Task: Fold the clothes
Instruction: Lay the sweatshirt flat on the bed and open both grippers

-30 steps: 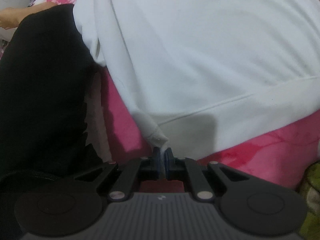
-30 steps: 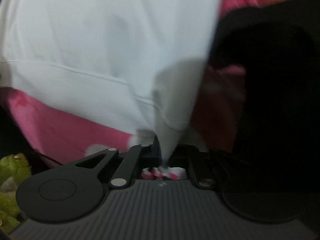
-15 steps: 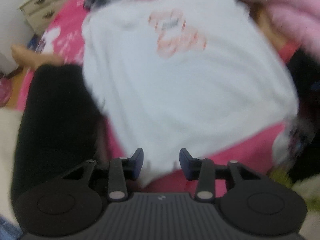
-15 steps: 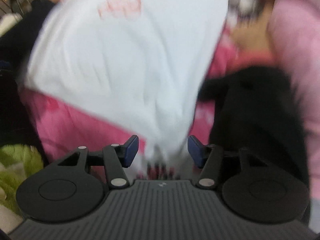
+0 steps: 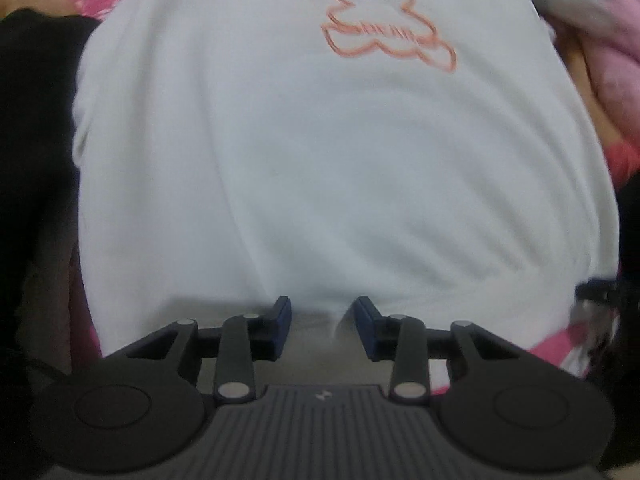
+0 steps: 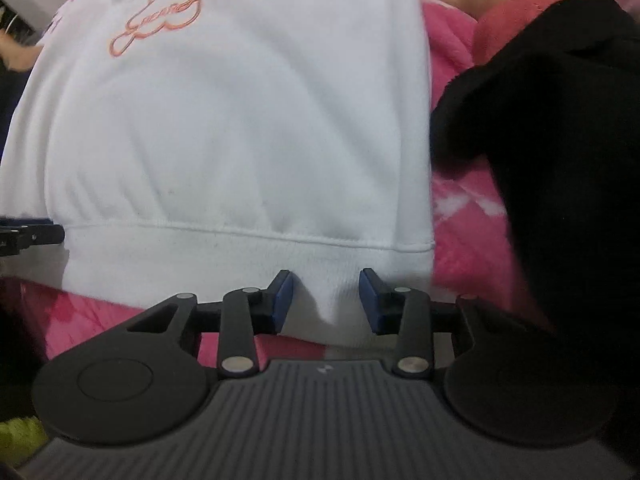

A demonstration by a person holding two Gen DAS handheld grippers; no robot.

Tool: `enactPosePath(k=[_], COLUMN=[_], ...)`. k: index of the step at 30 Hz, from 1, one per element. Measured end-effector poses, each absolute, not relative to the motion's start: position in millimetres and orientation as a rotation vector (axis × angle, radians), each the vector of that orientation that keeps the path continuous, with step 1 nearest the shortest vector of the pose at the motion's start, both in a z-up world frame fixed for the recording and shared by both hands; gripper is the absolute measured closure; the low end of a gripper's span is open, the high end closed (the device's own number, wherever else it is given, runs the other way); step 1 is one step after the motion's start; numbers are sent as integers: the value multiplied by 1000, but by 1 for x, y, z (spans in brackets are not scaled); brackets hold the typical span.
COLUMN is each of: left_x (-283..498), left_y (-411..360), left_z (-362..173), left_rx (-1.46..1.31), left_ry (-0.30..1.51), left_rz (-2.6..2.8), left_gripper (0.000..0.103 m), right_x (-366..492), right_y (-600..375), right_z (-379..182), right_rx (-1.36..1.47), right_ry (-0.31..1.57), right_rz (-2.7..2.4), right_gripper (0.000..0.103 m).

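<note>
Pink patterned bedding (image 6: 460,240) lies under a white sweatshirt (image 5: 320,160) spread flat, its bear outline (image 5: 384,24) stitched in orange.

From left to right we see soft black fabric (image 5: 36,140), then the smooth, faintly creased fleece with its ribbed hem band (image 6: 240,256), then another black garment (image 6: 560,140). We find the left gripper (image 5: 322,322) part-open over the hem, blue pads clear of the cloth. The right gripper (image 6: 326,302) is closing, a tuck of hem hanging between its pads, not yet pinched.
</note>
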State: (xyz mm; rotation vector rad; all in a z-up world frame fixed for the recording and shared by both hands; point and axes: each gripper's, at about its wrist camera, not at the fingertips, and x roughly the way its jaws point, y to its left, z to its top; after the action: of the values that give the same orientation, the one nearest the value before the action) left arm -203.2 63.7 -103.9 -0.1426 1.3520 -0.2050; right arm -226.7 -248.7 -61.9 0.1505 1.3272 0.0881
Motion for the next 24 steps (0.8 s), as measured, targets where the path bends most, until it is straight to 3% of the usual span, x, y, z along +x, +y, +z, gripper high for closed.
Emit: enactPosePath(k=[10, 17, 24], left_x=[-205, -216, -213], left_y=[69, 64, 58], left_z=[-78, -57, -60], left_rx=[-255, -314, -275], left_ry=[1206, 1151, 1137], left_rz=[-179, -195, -219], left_gripper=[63, 62, 61], right_x=[-301, -347, -358], right_y=[-188, -140, -131], right_z=[30, 99, 121], right_rx=[235, 107, -20], right_ry=[950, 714, 577], right_rz=[84, 196, 222], right_gripper=[66, 64, 50])
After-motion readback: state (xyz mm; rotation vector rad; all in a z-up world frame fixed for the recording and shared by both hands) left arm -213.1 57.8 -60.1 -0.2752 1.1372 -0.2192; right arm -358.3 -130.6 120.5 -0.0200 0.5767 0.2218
